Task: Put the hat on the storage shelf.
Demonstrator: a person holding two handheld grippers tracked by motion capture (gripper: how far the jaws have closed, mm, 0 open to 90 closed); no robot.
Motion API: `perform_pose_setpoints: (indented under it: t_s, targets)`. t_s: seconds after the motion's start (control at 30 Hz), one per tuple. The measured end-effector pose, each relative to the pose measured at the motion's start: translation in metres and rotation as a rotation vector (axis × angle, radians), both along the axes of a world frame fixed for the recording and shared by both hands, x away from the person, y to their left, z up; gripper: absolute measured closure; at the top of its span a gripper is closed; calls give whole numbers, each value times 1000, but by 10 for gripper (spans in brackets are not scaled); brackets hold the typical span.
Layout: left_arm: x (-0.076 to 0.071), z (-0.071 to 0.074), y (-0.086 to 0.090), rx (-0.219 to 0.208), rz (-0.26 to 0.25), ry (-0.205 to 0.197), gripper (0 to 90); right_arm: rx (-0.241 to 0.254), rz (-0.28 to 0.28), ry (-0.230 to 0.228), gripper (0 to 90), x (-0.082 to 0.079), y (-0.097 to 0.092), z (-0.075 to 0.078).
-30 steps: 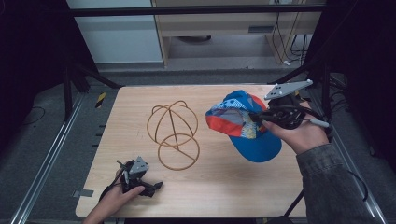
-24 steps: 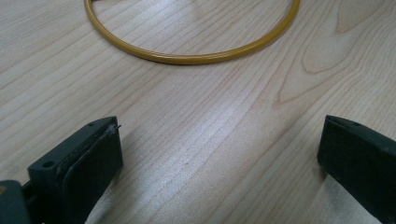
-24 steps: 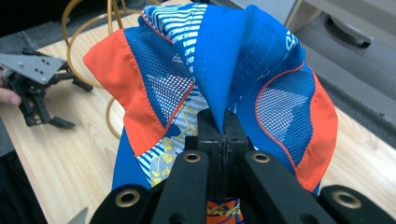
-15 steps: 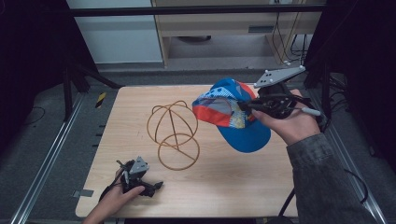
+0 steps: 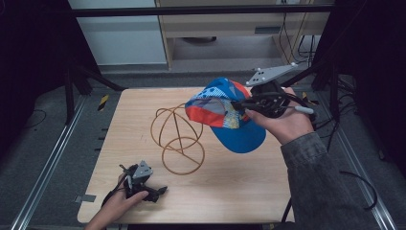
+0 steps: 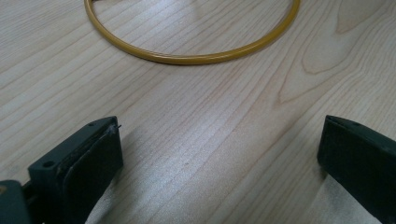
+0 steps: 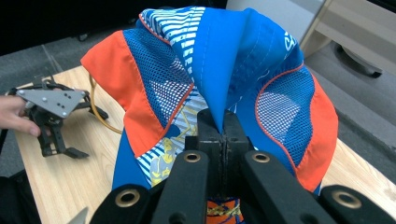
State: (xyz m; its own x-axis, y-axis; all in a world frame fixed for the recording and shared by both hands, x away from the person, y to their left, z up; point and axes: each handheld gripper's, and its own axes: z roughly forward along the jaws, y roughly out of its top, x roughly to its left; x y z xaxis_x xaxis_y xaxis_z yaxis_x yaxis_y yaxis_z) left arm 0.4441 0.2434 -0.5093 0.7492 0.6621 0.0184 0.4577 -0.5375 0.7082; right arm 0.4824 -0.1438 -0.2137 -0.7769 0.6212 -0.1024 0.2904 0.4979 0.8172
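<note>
While the right tool stays clamped on a pinched fold of the baseball cap, held in the air beside the wire hat stand, the thin fold could slip or the brim snag the wire dome and tip it. Left tool, jaws apart, rests near the counter front edge; open room lies right of the stand.
</note>
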Motion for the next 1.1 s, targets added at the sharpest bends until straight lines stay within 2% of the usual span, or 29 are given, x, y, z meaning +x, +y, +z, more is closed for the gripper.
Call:
perform_pose_setpoints:
  t_s: [0.33,0.77,1.1]
  targets:
    - [0,0,0,2,0,-1,0,12,31,-7,899,4,19,3]
    - [0,0,0,2,0,-1,0,3,81,-15,899,26,61,15]
    - [0,0,0,1,1,-2,0,-16,108,0,898,42,91,15]
